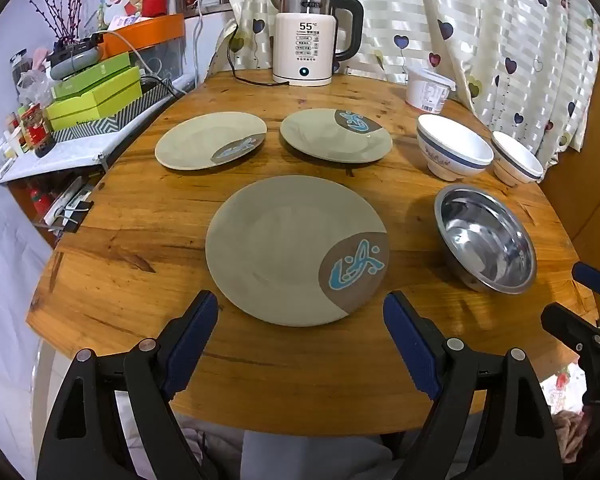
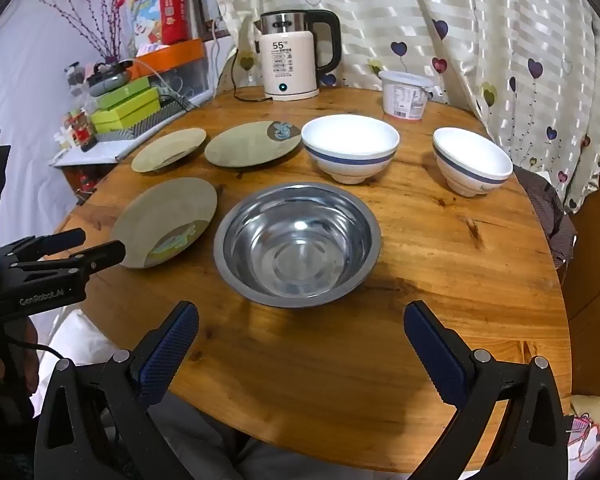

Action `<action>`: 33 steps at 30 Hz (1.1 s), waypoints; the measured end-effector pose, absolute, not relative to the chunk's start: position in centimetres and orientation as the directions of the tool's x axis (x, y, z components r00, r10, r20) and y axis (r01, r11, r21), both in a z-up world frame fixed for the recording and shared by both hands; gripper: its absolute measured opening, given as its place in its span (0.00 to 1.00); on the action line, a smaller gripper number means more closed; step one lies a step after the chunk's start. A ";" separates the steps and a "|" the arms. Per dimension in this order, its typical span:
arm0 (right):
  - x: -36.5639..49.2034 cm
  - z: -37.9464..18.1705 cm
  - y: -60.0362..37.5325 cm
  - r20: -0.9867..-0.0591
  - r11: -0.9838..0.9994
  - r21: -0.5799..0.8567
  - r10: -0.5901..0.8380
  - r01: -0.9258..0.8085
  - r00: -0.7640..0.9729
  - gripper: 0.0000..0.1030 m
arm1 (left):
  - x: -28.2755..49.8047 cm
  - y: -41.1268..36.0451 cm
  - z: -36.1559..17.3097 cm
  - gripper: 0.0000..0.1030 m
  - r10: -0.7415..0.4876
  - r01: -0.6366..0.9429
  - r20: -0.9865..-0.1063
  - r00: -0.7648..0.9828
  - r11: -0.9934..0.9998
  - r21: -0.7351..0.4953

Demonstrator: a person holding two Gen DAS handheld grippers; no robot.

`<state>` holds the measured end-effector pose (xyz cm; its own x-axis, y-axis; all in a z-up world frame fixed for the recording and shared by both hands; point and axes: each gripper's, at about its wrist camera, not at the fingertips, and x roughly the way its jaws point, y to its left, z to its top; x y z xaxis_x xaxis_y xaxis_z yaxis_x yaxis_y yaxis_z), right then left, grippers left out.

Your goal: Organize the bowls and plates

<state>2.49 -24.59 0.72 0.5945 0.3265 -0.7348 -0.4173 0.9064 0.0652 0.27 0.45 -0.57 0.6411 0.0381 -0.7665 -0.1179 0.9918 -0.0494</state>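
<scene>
Near plate point(image 1: 296, 250) lies flat on tabletop point(image 1: 140, 216), two plates behind it, steel bowl point(image 2: 297, 242) and two white bowls to the right. Left tool point(image 1: 300, 312) and right tool point(image 2: 301, 322) both spread, empty. Risk: thin flat rim, pads may slip and skid the plate.

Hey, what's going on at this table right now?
Someone holds a tool in each hand over a round wooden table, and nothing is picked up yet. The left tool, open, faces the nearest plate; the right tool, open, faces the steel bowl. Two more plates and two white bowls sit separately, unstacked.
</scene>
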 end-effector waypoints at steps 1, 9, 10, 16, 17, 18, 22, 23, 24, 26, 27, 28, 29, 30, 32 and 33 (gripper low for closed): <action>2.5 0.8 -24.5 -0.734 0.905 0.065 0.328 -0.420 0.594 1.00 | 0.3 0.5 -0.6 0.83 0.038 -0.118 -0.766 0.641 0.992 -0.049; 2.3 0.8 -24.1 -0.736 0.899 0.057 0.332 -0.435 0.590 1.00 | 0.2 0.5 -0.6 0.83 0.032 -0.113 -0.763 0.645 0.992 -0.053; 2.4 0.8 -24.1 -0.736 0.899 0.056 0.331 -0.434 0.591 1.00 | 0.2 0.6 -0.6 0.83 0.033 -0.114 -0.763 0.645 0.992 -0.054; 2.4 0.8 -24.0 -0.728 0.903 0.053 0.327 -0.427 0.602 1.00 | 0.1 0.8 -0.7 0.83 0.039 -0.121 -0.762 0.647 0.991 -0.052; 2.4 0.9 -24.0 -0.728 0.903 0.052 0.327 -0.426 0.603 1.00 | 0.1 0.8 -0.7 0.83 0.040 -0.120 -0.761 0.647 0.992 -0.050; 2.4 0.8 -24.0 -0.729 0.903 0.053 0.327 -0.427 0.602 1.00 | 0.1 0.8 -0.7 0.83 0.039 -0.117 -0.762 0.647 0.992 -0.049; 2.5 0.7 -24.1 -0.736 0.902 0.061 0.330 -0.427 0.592 1.00 | 0.0 0.6 -0.8 0.83 0.040 -0.110 -0.764 0.644 0.993 -0.041; 2.5 0.8 -24.1 -0.739 0.902 0.064 0.330 -0.426 0.588 1.00 | 0.1 0.6 -0.8 0.83 0.039 -0.110 -0.764 0.644 0.993 -0.043; 2.5 0.8 -24.0 -0.740 0.903 0.064 0.329 -0.426 0.586 1.00 | 0.1 0.6 -0.8 0.83 0.038 -0.110 -0.764 0.644 0.993 -0.043; 2.5 0.8 -24.0 -0.741 0.903 0.064 0.329 -0.425 0.586 1.00 | 0.0 0.6 -0.8 0.83 0.043 -0.112 -0.763 0.645 0.993 -0.038; 2.5 0.7 -24.1 -0.741 0.903 0.066 0.329 -0.425 0.585 1.00 | 0.0 0.6 -0.8 0.83 0.045 -0.112 -0.762 0.646 0.993 -0.037; 2.5 0.8 -24.0 -0.744 0.903 0.067 0.329 -0.425 0.582 1.00 | 0.0 0.5 -0.8 0.83 0.046 -0.113 -0.761 0.647 0.993 -0.036; 2.5 0.8 -24.0 -0.743 0.903 0.066 0.329 -0.425 0.582 1.00 | 0.0 0.5 -0.8 0.83 0.047 -0.113 -0.761 0.647 0.993 -0.035; 2.5 0.7 -24.0 -0.743 0.903 0.068 0.329 -0.424 0.583 1.00 | 0.0 0.5 -0.8 0.83 0.046 -0.113 -0.761 0.647 0.993 -0.036; 2.4 0.8 -24.1 -0.737 0.903 0.066 0.332 -0.425 0.589 1.00 | 0.0 0.5 -0.8 0.83 0.044 -0.112 -0.761 0.647 0.993 -0.038; 2.4 0.7 -24.0 -0.736 0.903 0.065 0.332 -0.425 0.590 1.00 | 0.0 0.5 -0.8 0.83 0.045 -0.113 -0.761 0.648 0.993 -0.038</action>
<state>2.41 -24.03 0.71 0.5905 0.3315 -0.7358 -0.4255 0.9026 0.0652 -0.02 0.53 -0.81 0.6476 0.0445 -0.7607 -0.1126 0.9929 -0.0377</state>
